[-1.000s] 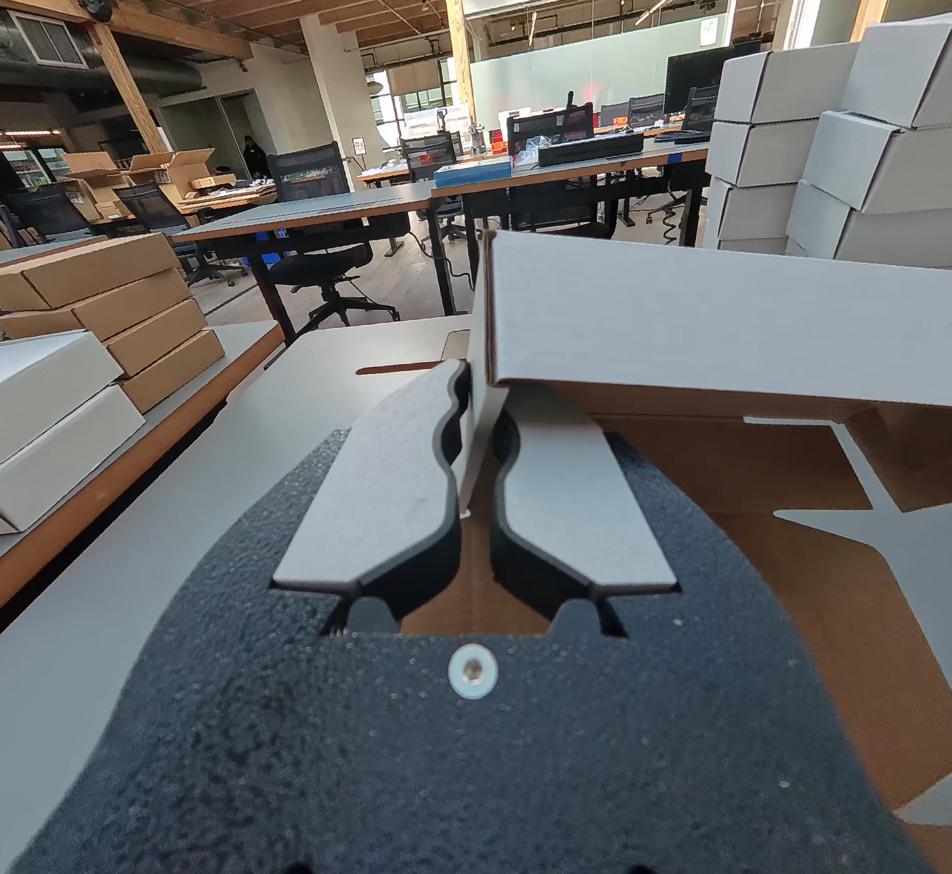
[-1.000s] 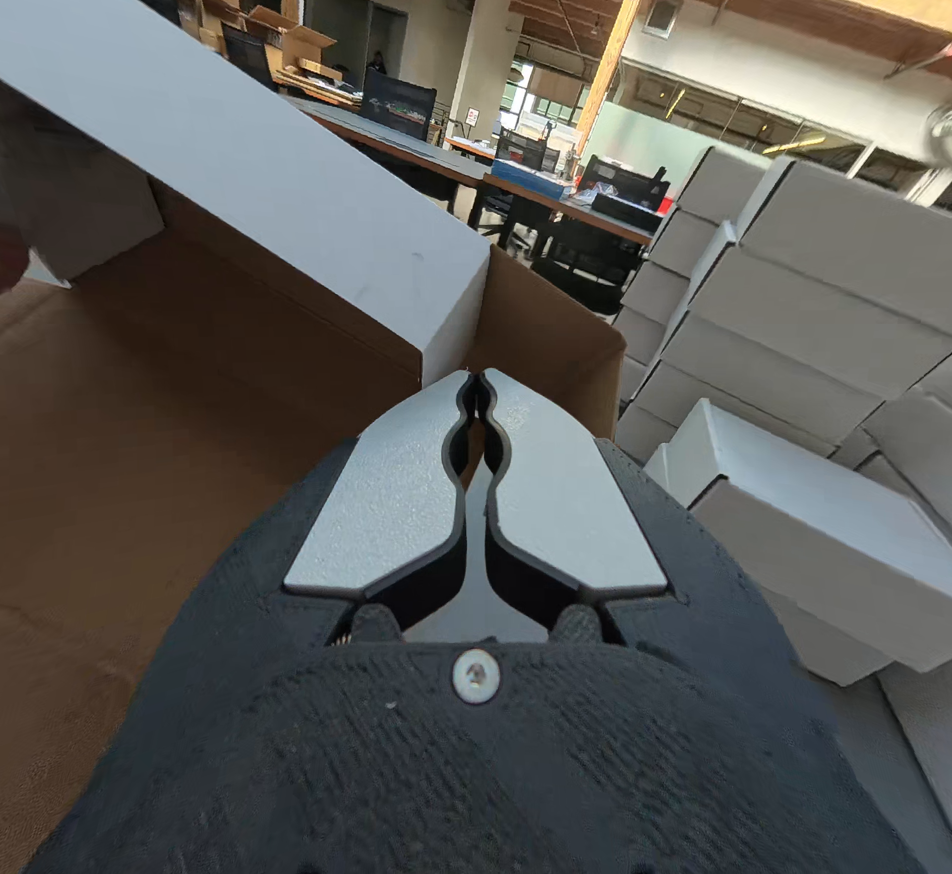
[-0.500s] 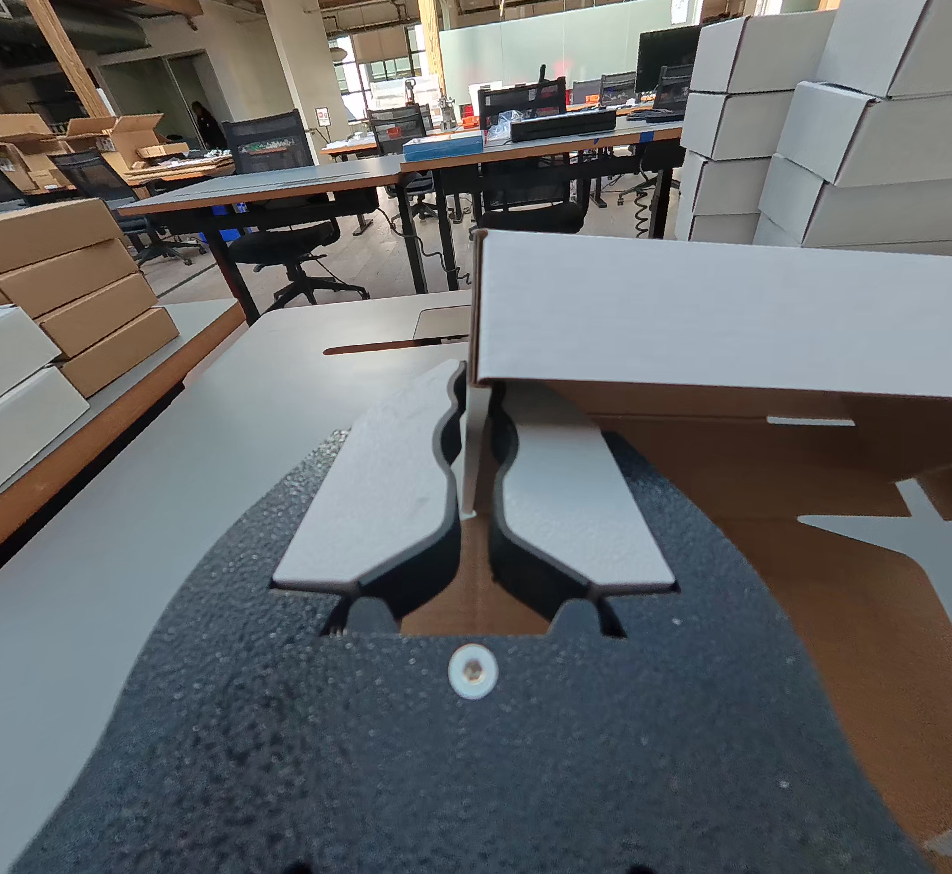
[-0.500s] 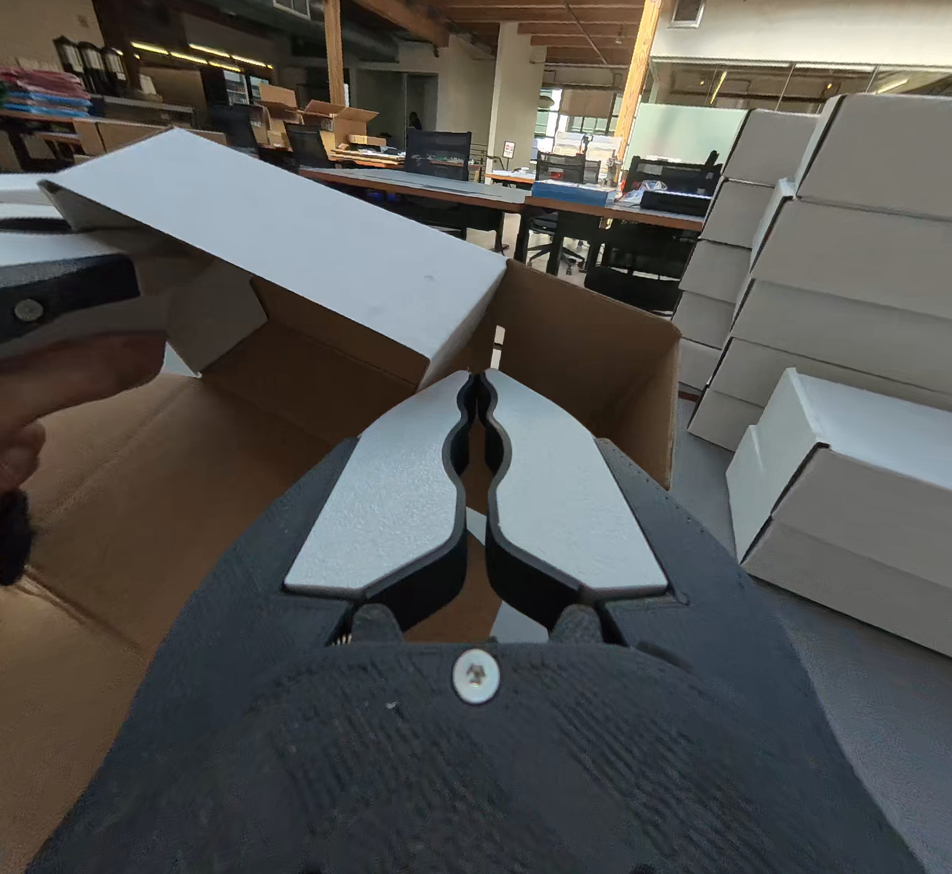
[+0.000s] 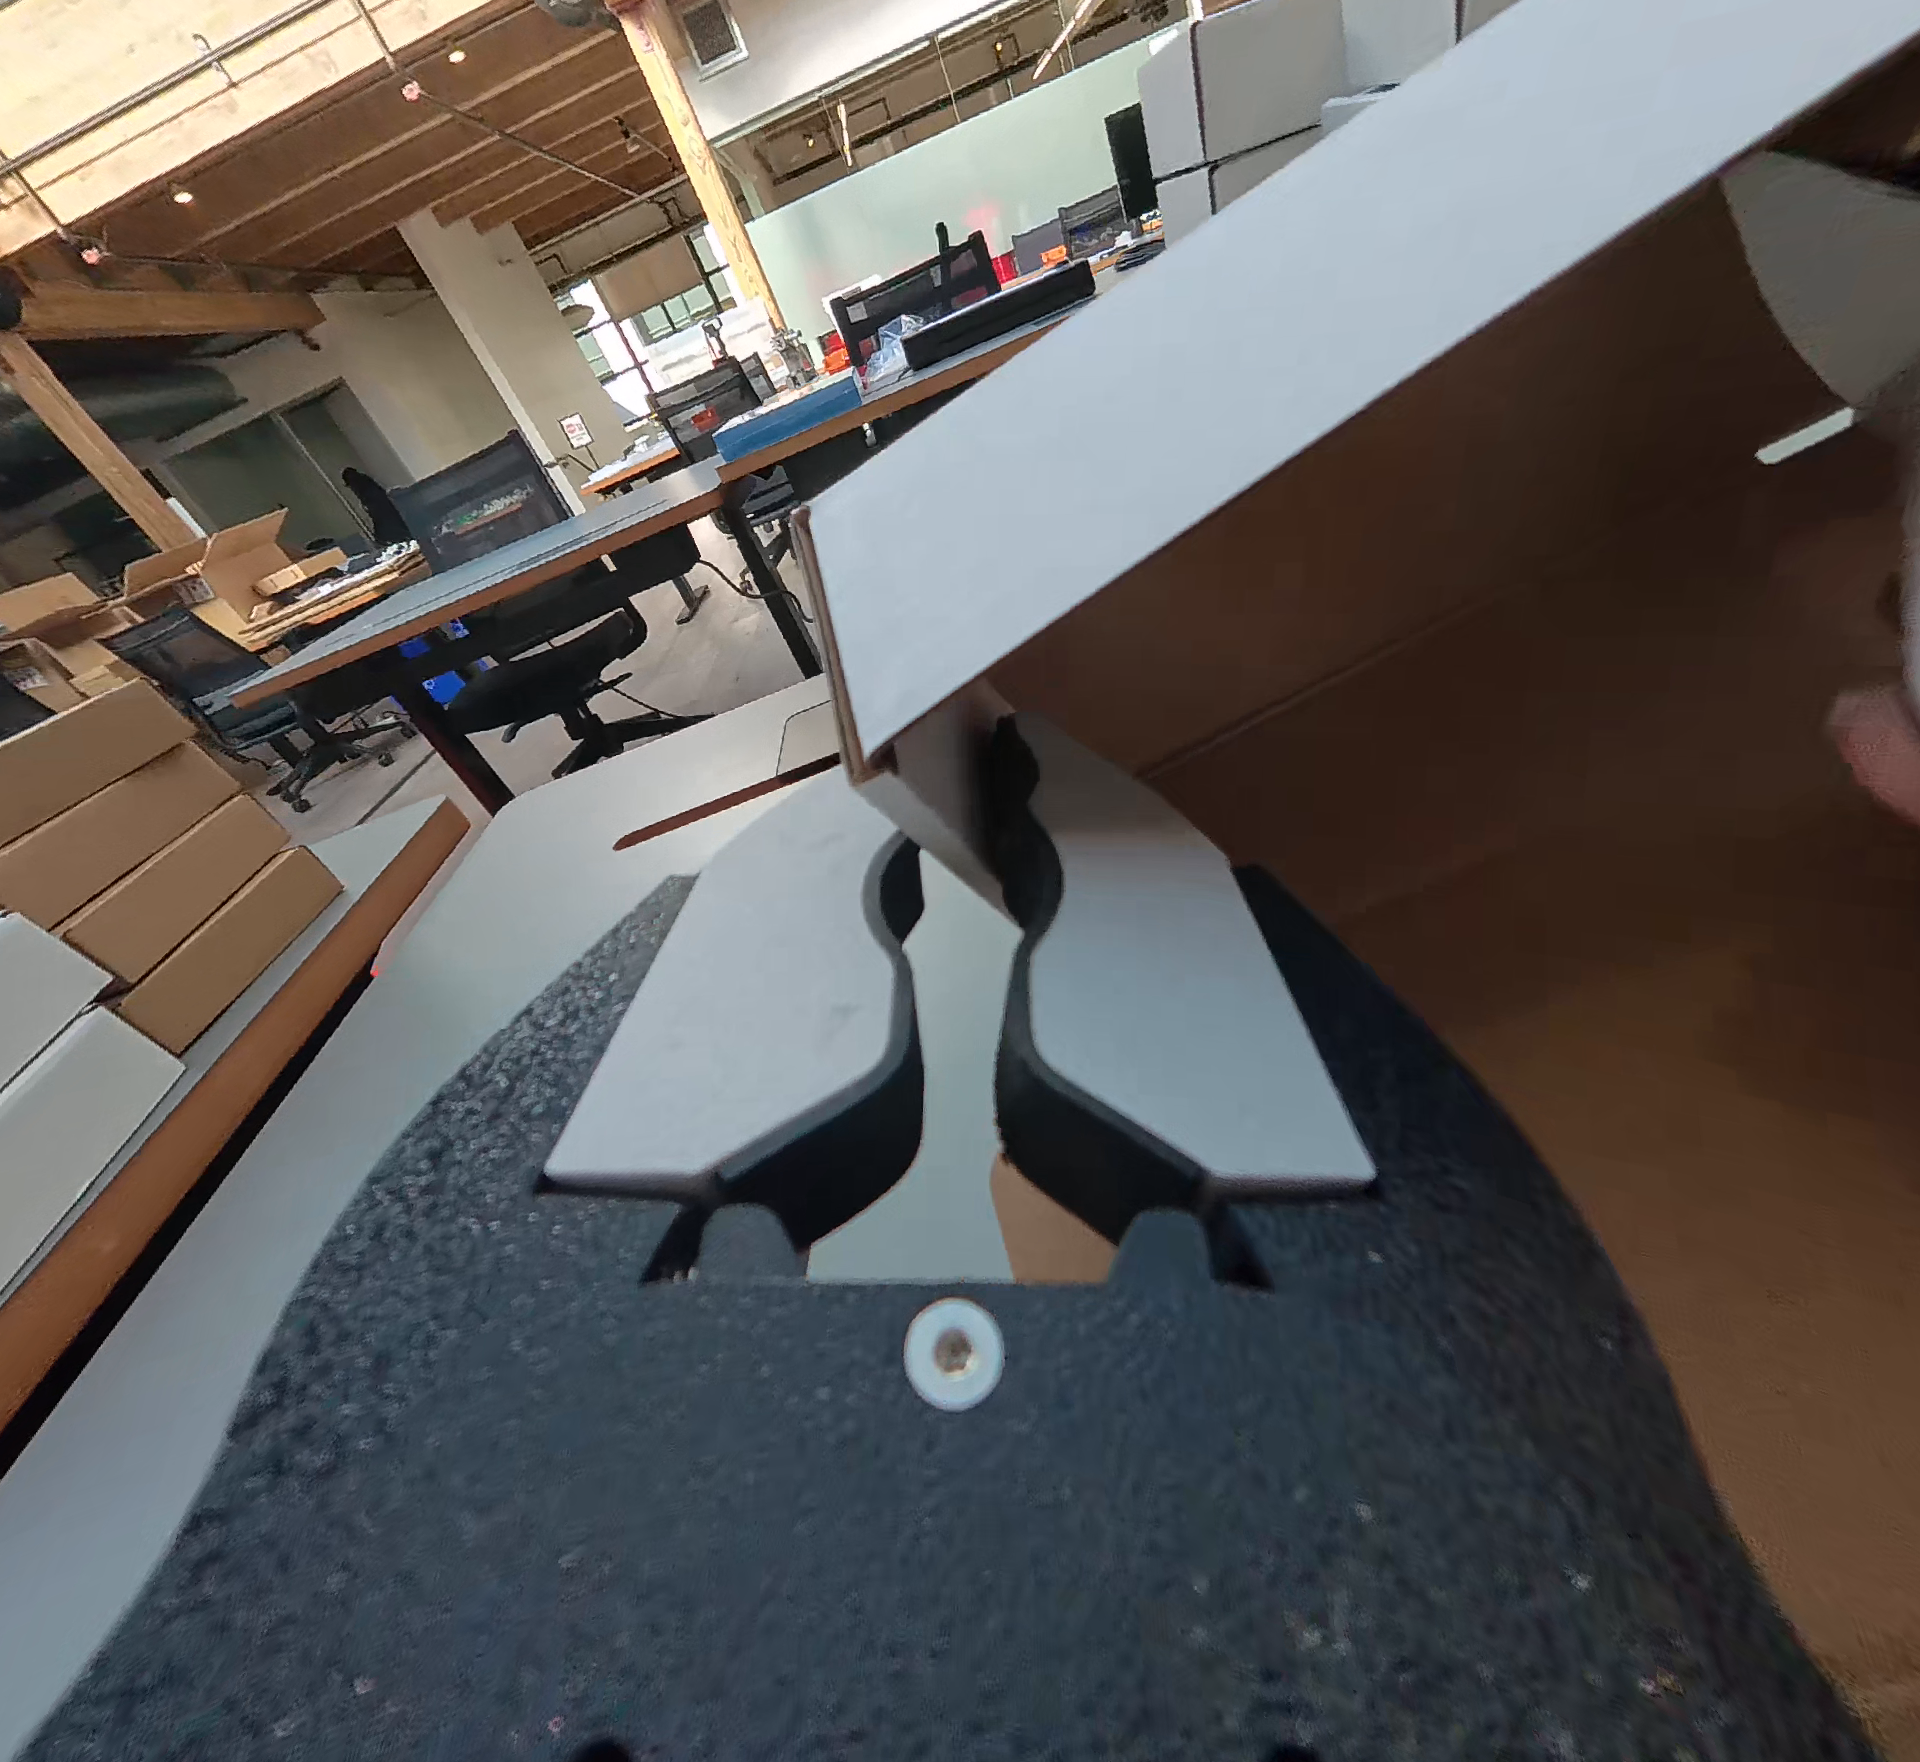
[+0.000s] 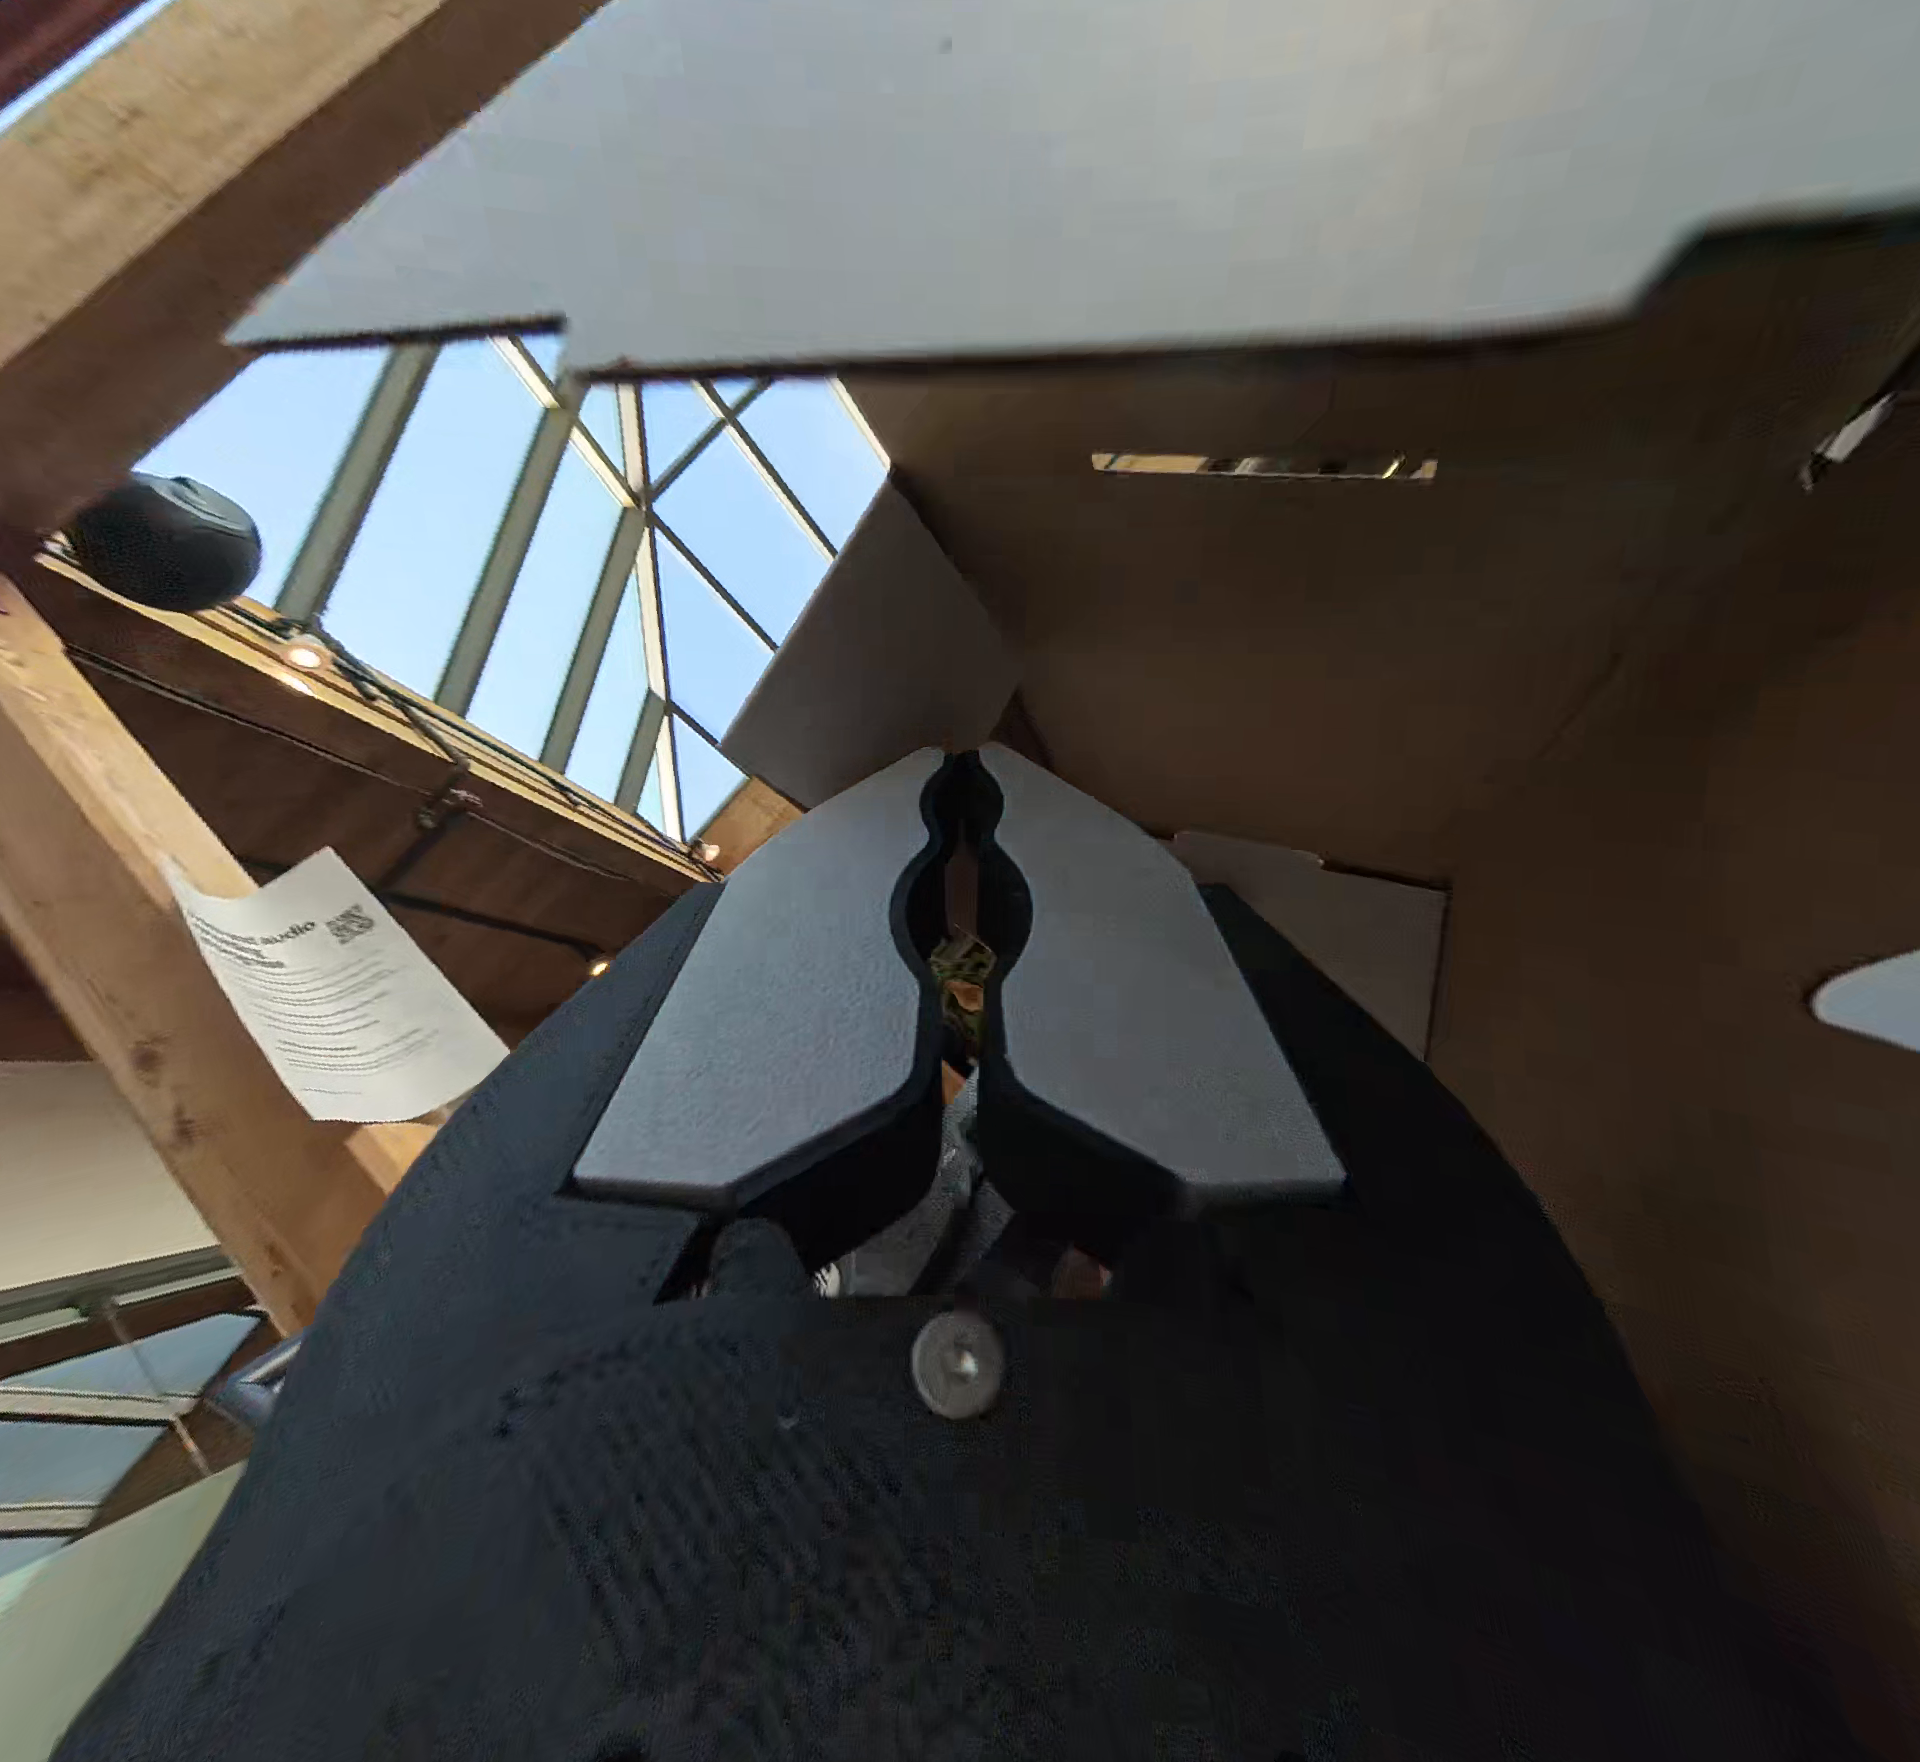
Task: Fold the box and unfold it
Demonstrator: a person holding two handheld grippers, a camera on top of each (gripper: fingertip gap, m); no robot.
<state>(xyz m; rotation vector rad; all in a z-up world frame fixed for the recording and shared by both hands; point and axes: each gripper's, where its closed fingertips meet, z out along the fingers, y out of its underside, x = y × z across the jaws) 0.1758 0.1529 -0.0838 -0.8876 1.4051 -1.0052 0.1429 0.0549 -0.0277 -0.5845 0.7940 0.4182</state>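
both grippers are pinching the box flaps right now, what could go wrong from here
1. The left gripper pinches only a thin corner flap of the box, so the flap could slip out or crease if pulled harder.
2. The right gripper is tipped up toward the skylight, nipping a flap by its very tips; the grip may let go.
3. With the two grippers angled differently, the cardboard may twist or tear at a fold.

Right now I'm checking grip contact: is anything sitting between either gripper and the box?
Nothing visible. The left gripper pinches the box flap directly; the right gripper closes on its corner flap.
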